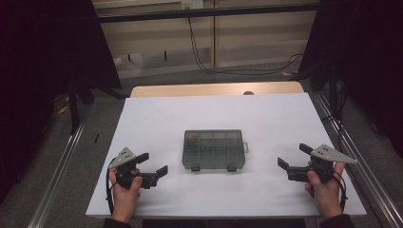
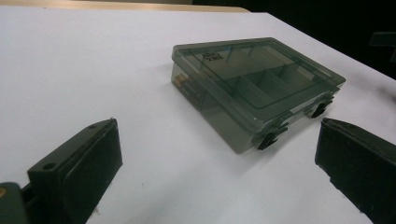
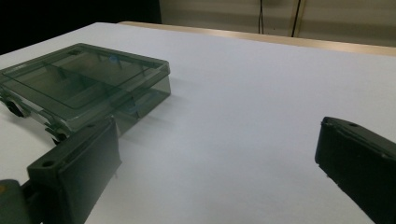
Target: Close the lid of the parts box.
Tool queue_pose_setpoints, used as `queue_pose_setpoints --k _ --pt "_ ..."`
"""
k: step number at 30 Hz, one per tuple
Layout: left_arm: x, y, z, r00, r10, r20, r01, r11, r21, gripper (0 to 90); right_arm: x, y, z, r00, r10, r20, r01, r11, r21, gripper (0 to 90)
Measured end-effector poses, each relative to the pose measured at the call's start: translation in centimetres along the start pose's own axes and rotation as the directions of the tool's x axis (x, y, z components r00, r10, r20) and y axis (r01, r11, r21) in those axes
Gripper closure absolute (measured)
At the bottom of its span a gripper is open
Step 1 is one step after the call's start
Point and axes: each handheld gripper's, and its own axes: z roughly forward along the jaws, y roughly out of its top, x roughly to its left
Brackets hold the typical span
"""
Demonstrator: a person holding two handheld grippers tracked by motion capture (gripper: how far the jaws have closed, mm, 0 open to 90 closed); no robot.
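A smoky, clear compartment box (image 1: 213, 149), lid shut with both latches toward the person, lies mid-sheet on the white table cover (image 1: 266, 118). The left gripper (image 1: 153, 165) and right gripper (image 1: 291, 156) flank the box, well apart from it, jaws spread wide and empty.

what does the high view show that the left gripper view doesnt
High view alone: the person's two hands, the left gripper and right gripper from outside, both open, cables on the far wall, and the floor.

Left gripper view alone: the two black latches close up and a small label on the lid.

Both: the closed, smoky clear compartment box on the white table.
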Motion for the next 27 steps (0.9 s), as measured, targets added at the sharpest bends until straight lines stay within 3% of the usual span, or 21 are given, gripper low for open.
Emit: queue_pose_setpoints --k 16,27 --pt "1.6 -0.9 -2.9 0.9986 -0.012 -0.051 0.011 0.9994 -0.032 0.1 -1.4 -0.7 -2.5 0.9990 0.025 0.038 -0.025 1.000 -0.003 0.0" --pt "2.1 -1.3 -3.7 0.9967 -0.028 -0.076 0.026 0.9990 -0.036 0.0 -1.5 -1.1 -3.1 0.9989 0.020 0.041 -0.021 1.000 0.011 0.0"
